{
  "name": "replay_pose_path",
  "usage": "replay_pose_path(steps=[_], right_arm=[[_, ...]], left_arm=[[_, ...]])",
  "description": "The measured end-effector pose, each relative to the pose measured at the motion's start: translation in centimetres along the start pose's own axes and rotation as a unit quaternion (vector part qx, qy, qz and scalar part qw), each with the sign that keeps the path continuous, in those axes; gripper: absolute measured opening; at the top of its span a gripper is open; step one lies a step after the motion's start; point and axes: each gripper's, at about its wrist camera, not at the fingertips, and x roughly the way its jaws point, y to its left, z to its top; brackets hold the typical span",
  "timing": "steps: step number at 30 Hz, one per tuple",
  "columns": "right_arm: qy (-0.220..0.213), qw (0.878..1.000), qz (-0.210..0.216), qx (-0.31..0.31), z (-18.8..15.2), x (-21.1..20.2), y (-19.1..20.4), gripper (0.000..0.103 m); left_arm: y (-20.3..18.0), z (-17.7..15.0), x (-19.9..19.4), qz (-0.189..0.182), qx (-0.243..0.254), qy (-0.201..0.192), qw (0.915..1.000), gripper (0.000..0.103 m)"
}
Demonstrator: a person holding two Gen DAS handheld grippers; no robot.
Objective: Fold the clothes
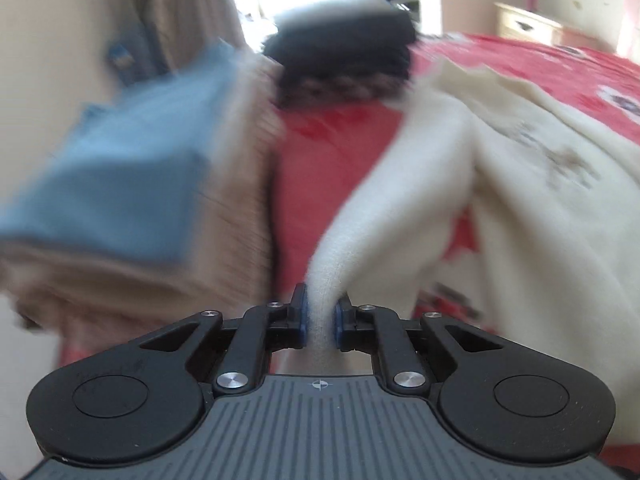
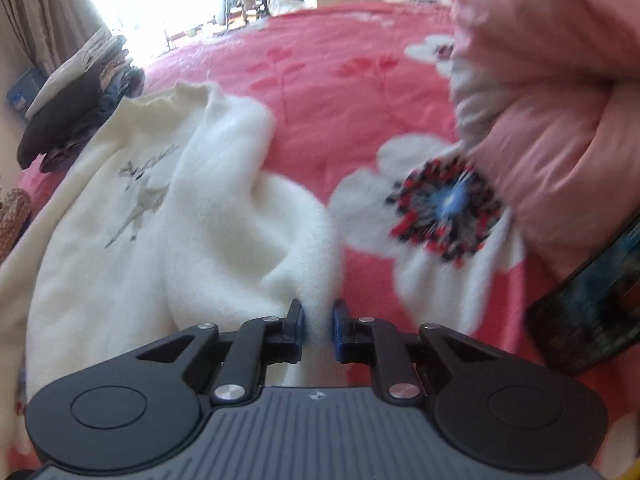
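Observation:
A cream sweater (image 2: pixel 132 200) with a grey deer print lies rumpled on the red flowered bedspread (image 2: pixel 340 92). In the left wrist view the same cream sweater (image 1: pixel 520 184) spreads to the right, and a bunched fold of it runs down between the blue pads of my left gripper (image 1: pixel 321 320), which is shut on it. In the right wrist view my right gripper (image 2: pixel 318 326) is shut on another bunched edge of the sweater, with cloth filling the gap between its pads.
A stack of folded clothes, blue on beige (image 1: pixel 120 176), sits at the left. A dark folded pile (image 1: pixel 348 52) lies at the bed's far side. A pink quilt (image 2: pixel 552 100) bulges at the right, a dark phone-like object (image 2: pixel 592 304) beside it. Curtains and a bright window stand behind.

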Motion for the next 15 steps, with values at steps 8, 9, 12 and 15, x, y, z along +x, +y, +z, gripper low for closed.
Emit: replay_pose_path(steps=[8,9,12,15], right_arm=[[-0.018,0.977,-0.188,-0.100,6.3,4.9,-2.2,0.039],[0.008,0.974,-0.198,-0.106,5.9,6.3,-2.5,0.041],[-0.004,0.978,-0.187,-0.092,4.3,5.1,-2.4,0.046],[-0.078,0.984,-0.145,-0.063,1.9,-0.3,-2.3,0.058]], left_arm=[[-0.3,1.0,3.8,0.069,0.108,0.035,0.9911,0.032],[-0.9,0.5,3.7,0.063,0.133,0.035,0.9885,0.035],[-1.2,-1.0,1.3,0.035,0.168,0.038,0.9845,0.041],[-0.2,-1.7,-1.8,0.014,0.149,0.051,0.9875,0.046]])
